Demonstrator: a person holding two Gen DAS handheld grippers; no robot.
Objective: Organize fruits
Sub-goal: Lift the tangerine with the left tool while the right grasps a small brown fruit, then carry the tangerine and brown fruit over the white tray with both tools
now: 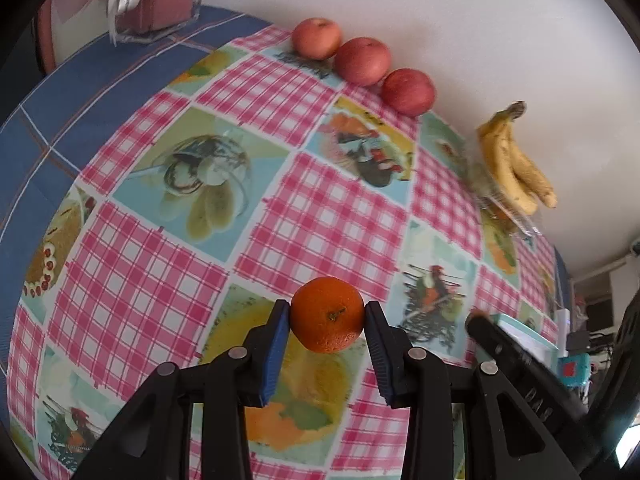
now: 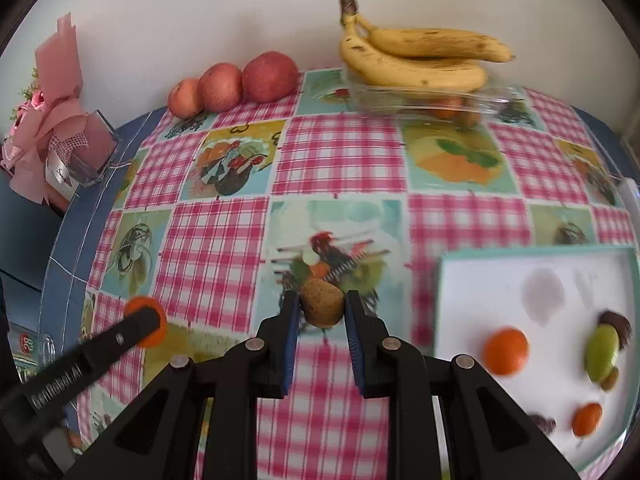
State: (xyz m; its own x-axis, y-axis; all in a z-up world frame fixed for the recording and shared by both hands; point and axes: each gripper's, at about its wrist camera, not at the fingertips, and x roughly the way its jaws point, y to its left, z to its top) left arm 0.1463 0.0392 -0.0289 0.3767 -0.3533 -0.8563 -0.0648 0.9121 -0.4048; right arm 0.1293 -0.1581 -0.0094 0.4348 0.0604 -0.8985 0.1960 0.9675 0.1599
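Left claw (image 1: 327, 314) clamped on orange mandarin (image 1: 327, 314), right claw (image 2: 322, 308) on brown kiwi-like fruit (image 2: 322, 308); round skins, tip-only pinch above table (image 1: 304, 208), likely slip and roll.

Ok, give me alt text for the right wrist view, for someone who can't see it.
The right hand-held gripper grips a small brown kiwi-like fruit over a checked tablecloth. A white tray with small fruits lies right; three apples and bananas line the back wall.
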